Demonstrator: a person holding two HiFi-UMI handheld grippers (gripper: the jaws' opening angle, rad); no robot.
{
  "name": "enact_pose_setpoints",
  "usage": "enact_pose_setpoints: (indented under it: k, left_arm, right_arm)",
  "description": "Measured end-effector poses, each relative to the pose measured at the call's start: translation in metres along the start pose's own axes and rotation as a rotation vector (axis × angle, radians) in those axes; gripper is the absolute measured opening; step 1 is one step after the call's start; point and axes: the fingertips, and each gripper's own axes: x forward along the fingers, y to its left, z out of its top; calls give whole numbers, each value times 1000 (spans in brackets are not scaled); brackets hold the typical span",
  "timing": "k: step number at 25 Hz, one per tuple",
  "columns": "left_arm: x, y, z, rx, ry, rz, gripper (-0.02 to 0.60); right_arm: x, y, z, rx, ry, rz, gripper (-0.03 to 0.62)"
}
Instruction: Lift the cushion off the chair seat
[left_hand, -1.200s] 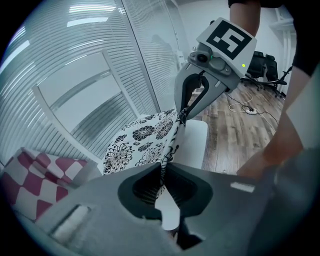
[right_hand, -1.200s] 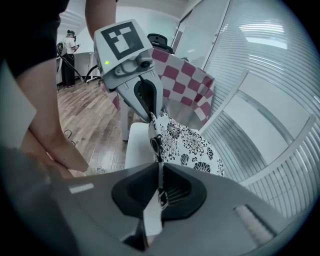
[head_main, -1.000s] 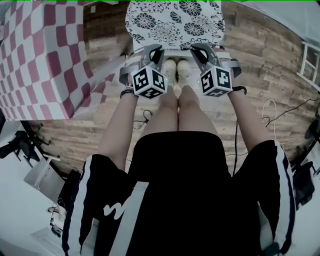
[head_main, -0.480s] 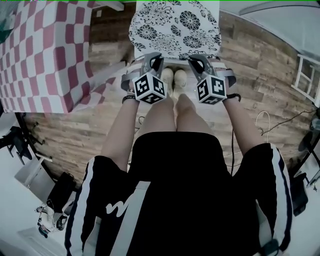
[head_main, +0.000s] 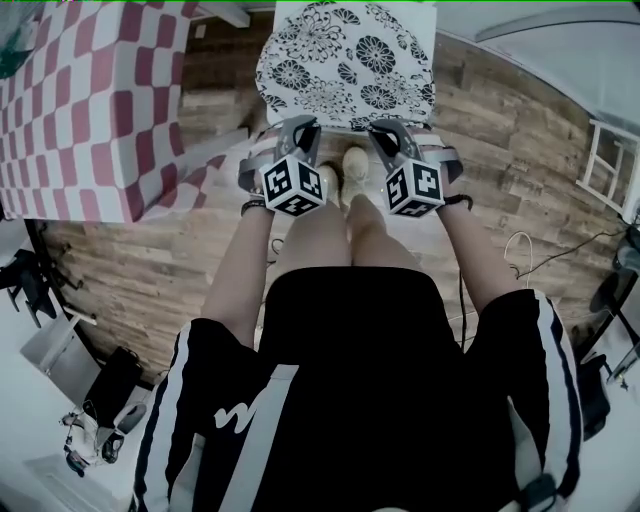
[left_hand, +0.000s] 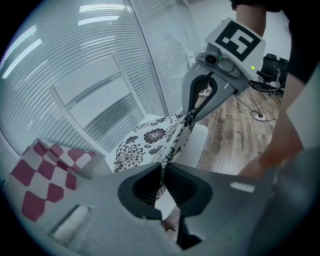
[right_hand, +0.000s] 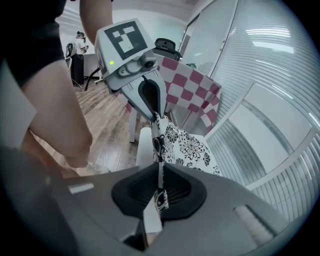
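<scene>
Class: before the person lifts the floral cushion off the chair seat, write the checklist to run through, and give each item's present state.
1. The left gripper is shut on the near edge of the cushion: ok.
2. The right gripper is shut on that same edge: ok.
3. The two grips sit apart along the edge: ok.
4. The cushion is free of ties to the chair seat: cannot tell.
5. The checked cloth beside the chair is apart from the cushion: ok.

head view cuts off cushion (head_main: 345, 60) far edge, w/ chair seat (left_hand: 195, 143) mostly hidden under it
</scene>
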Motion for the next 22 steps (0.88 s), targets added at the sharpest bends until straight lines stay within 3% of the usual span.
enact_pose_setpoints:
  k: [9, 22]
  left_arm:
    - [-5, -19, -4, -30, -13, -7, 20]
    - [-21, -39, -15, -7, -44, -6, 20]
  right_arm:
    - [-5, 14, -5, 32, 9, -8, 9]
    - [-11, 43, -1, 17, 22, -34, 9]
